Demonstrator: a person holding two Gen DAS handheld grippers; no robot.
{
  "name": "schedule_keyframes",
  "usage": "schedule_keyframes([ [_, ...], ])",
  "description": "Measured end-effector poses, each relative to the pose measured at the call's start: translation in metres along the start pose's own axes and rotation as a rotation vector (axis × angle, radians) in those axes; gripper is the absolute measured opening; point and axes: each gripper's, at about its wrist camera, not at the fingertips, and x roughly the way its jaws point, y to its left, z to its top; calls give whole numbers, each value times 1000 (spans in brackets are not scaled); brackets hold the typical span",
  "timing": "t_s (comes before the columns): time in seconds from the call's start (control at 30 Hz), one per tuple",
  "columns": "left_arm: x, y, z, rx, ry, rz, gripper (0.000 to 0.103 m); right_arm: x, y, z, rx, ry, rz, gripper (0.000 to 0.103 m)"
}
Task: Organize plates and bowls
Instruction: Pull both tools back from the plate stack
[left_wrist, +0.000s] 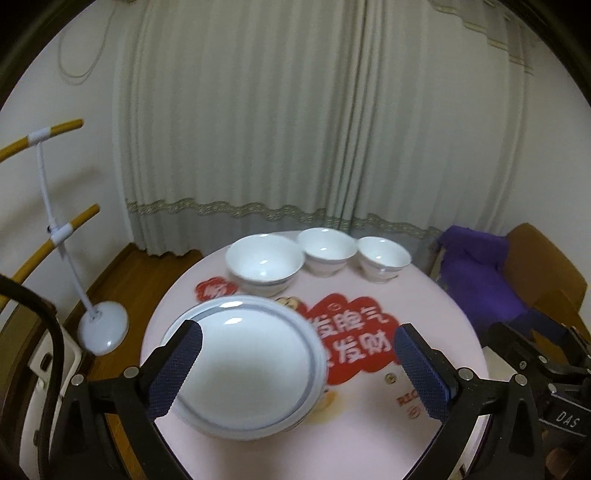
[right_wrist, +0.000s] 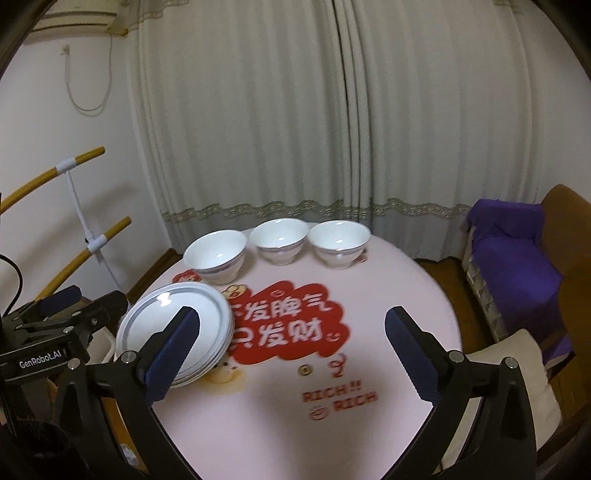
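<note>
At the far left, beside the round table (right_wrist: 369, 435), a white stand (left_wrist: 103, 328) with a thin white pole holds two curved yellow bars (left_wrist: 70, 227), and it rests on the wooden floor. On the left part of the pink tablecloth lies a stack of white plates (right_wrist: 173, 317) with a grey ring near the rim; the stack sits near the table edge. The left gripper (left_wrist: 299, 369) hangs above this stack with its jaws spread wide, and nothing is between the blue pads (left_wrist: 177, 369), which do not touch the plates. Behind the stack, along the far edge of the table, three white bowls stand upright in a row: the left bowl (right_wrist: 216, 256) is just behind the plates, the middle bowl (right_wrist: 279, 240) is beside it, and the right bowl (right_wrist: 338, 243) is next. In the centre of the cloth there is a red cloud-shaped print (right_wrist: 291, 325) with white Chinese characters. The right gripper (right_wrist: 291, 354) is over this print, also released and holding nothing. At the far right a purple cloth (right_wrist: 513, 251) covers a brown seat. A pale curtain (right_wrist: 295, 129) hangs behind everything.
</note>
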Motion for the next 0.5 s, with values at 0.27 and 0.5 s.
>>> schedule_keyframes([
  [0.27, 33, -10, 31, 42, 12, -49, 102, 23, -26, 17, 16, 12, -23, 103],
  [0.5, 71, -14, 52, 65, 45, -71, 102, 56, -41, 29, 27, 54, -13, 103],
])
